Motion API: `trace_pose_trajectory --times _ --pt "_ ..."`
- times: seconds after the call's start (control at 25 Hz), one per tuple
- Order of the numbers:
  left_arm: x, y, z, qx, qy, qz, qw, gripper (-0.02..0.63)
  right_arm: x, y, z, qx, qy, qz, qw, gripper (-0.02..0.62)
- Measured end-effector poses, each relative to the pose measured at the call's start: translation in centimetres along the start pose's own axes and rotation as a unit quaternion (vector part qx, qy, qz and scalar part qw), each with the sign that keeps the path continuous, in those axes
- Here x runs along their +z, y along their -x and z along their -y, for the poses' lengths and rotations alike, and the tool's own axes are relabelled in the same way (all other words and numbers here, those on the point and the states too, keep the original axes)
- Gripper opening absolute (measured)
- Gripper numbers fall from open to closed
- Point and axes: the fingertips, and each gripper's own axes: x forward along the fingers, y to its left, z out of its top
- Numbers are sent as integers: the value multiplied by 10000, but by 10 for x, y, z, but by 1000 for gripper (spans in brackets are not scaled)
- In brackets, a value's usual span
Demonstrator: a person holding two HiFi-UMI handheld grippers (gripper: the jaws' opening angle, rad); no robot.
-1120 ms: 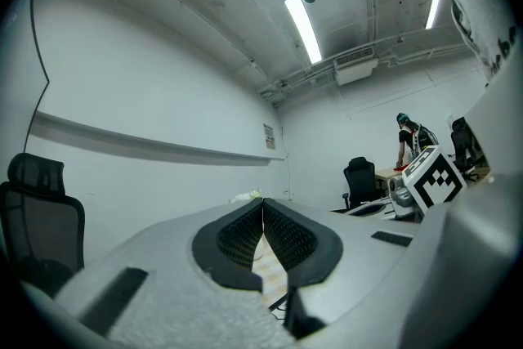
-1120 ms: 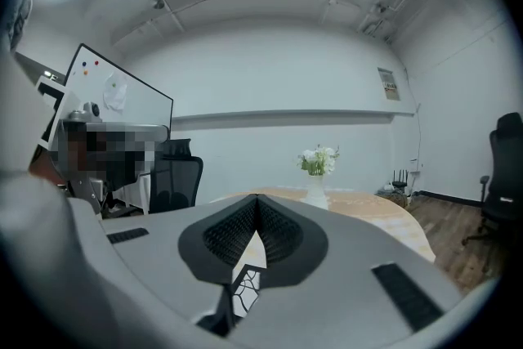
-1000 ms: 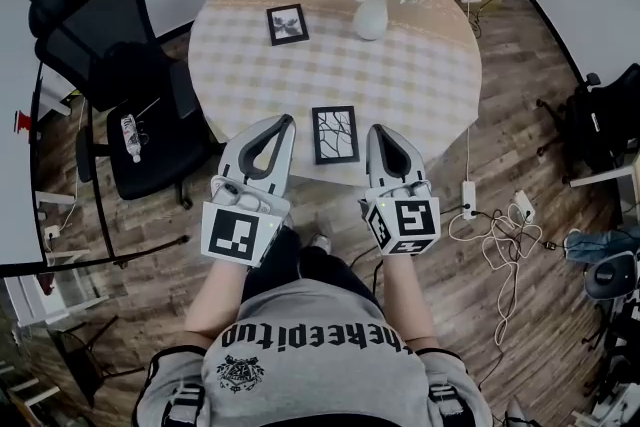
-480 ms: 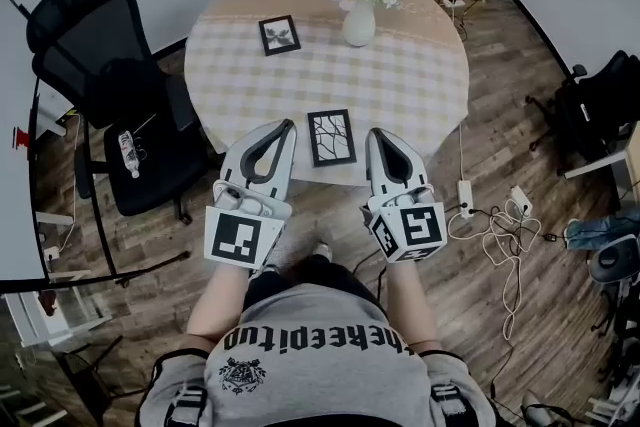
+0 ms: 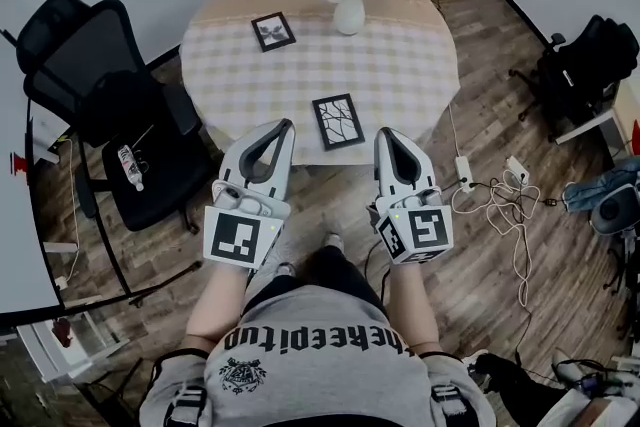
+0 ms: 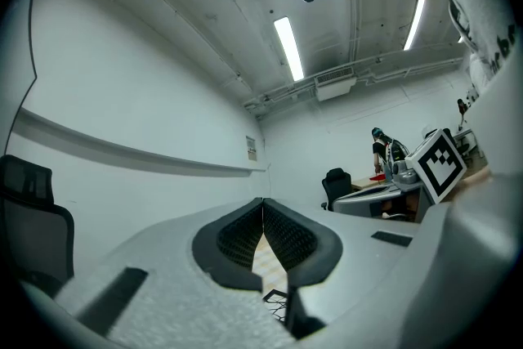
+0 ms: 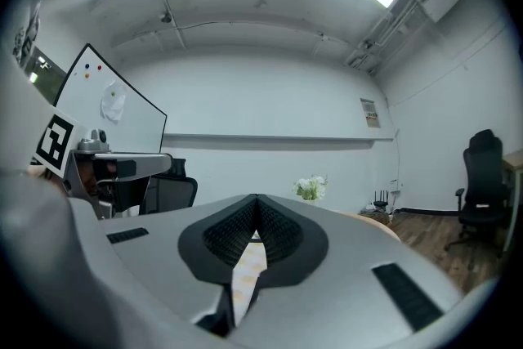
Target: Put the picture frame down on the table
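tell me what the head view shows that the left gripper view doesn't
Only the head view: the whole round table, a second picture frame farther back, the flower vase and the floor cables. Only the left gripper view: ceiling lights and a distant person at a desk. Both: the left claw, shut and empty, and the near picture frame lying on the checked cloth.
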Motion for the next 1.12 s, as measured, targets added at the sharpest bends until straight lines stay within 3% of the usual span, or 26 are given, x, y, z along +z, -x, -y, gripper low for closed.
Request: trace_pose_trajectory --times 0.4,0.6,0.72,1.12 --pt "6 55 8 -388 126 66 9991 17 12 52 -46 -438 177 129 9988 6" --pt "6 78 11 -507 -24 -9 9987 17 17 75 -66 -531 307 177 9980 6" --pt "14 86 14 -530 131 180 9983 17 20 84 -76 -575 354 207 9975 6" --pt "20 101 11 -514 94 264 9983 17 30 91 -96 -575 534 367 9962 6"
